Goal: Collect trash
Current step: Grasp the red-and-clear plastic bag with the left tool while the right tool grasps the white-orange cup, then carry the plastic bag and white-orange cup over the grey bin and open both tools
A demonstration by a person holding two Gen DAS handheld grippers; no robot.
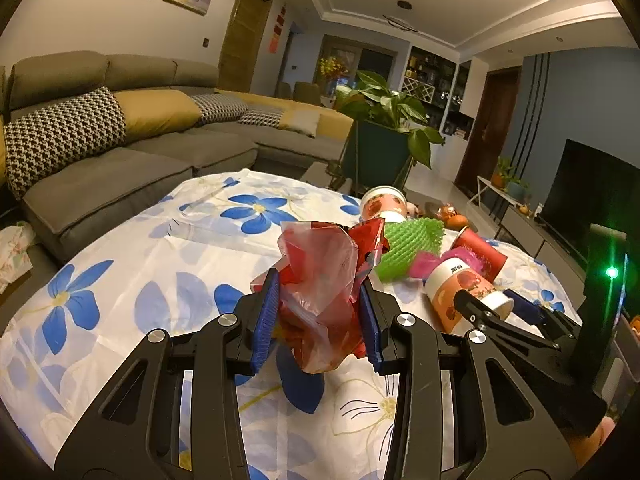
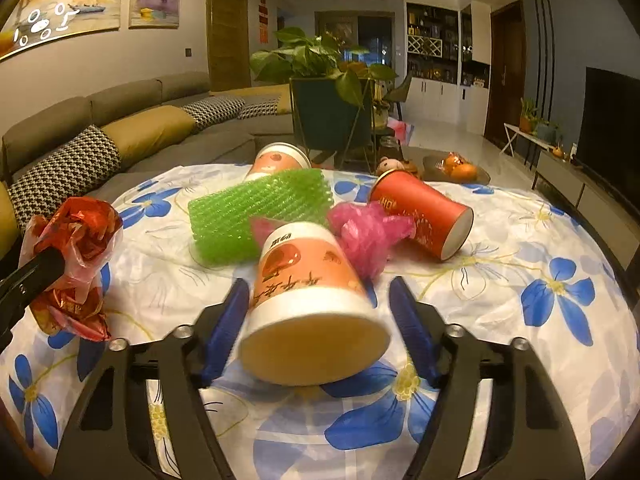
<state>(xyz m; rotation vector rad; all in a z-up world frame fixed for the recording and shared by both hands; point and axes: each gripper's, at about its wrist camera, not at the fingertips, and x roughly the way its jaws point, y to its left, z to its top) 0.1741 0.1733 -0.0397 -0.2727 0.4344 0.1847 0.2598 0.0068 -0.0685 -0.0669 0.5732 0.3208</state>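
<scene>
On the flowered tablecloth (image 2: 540,240), right gripper (image 2: 316,320) jaws, spread astride the orange paper cup (image 2: 312,304), are best closed squarely mid-wall while the red plastic bag (image 1: 320,292) is kept pinched by the left gripper (image 1: 320,308).

Print on orange paper cup (image 2: 308,280) blurred, unreadable. Far cup (image 2: 276,160) half hidden behind green foam net (image 2: 256,216). Left tool (image 2: 28,280) cut off at frame edge.
</scene>
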